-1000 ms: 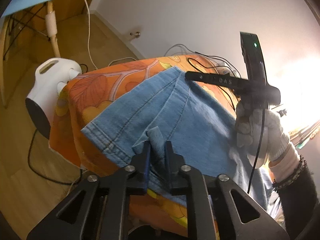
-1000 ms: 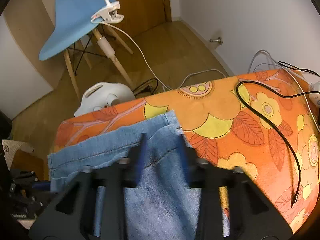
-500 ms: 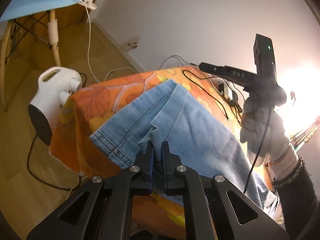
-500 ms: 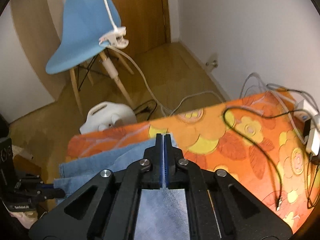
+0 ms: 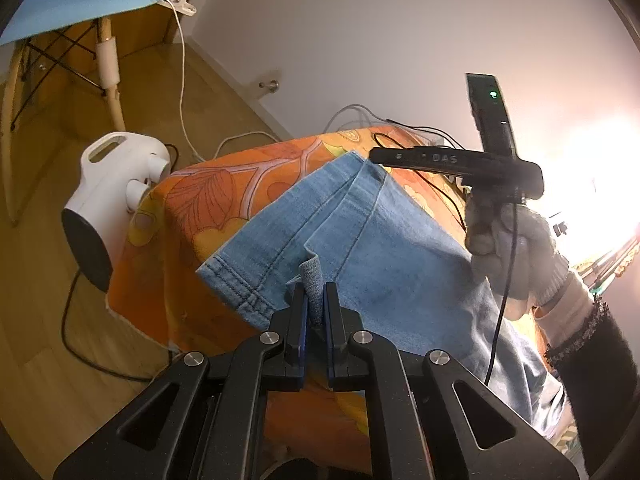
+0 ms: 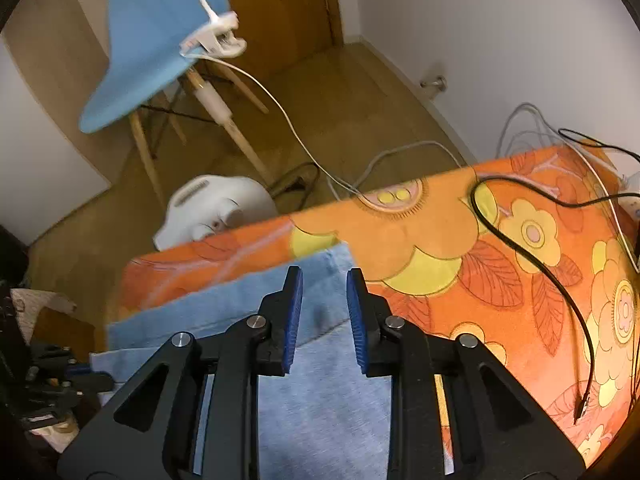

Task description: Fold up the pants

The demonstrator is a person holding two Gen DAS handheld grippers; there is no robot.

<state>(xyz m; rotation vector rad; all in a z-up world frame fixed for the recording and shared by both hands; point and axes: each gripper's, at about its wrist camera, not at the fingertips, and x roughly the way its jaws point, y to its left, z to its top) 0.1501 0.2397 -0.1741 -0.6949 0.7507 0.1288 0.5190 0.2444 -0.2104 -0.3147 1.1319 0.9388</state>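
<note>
- Left tool (image 5: 315,306) pinched a raised tuft of the pants (image 5: 360,240), which lay flat on the orange-clothed counter (image 5: 224,188).
- Best kept clamped and low, I judged.
- Right tool (image 6: 322,308) was spreading, nothing between its pads; lift clear without snagging denim.

- The pants (image 5: 384,240) are lying spread over the orange flowered tablecloth (image 5: 208,196), light blue denim with darker stitched seams.
- One leg end is reaching toward the tablecloth's far edge, its corner lying just short of that edge.
- The stitched hem (image 5: 236,284) is hanging at the tablecloth's near corner, above the drop of the cloth.
- A small fold of denim (image 5: 313,280) is standing up from the near edge, its paler inner side showing.
</note>
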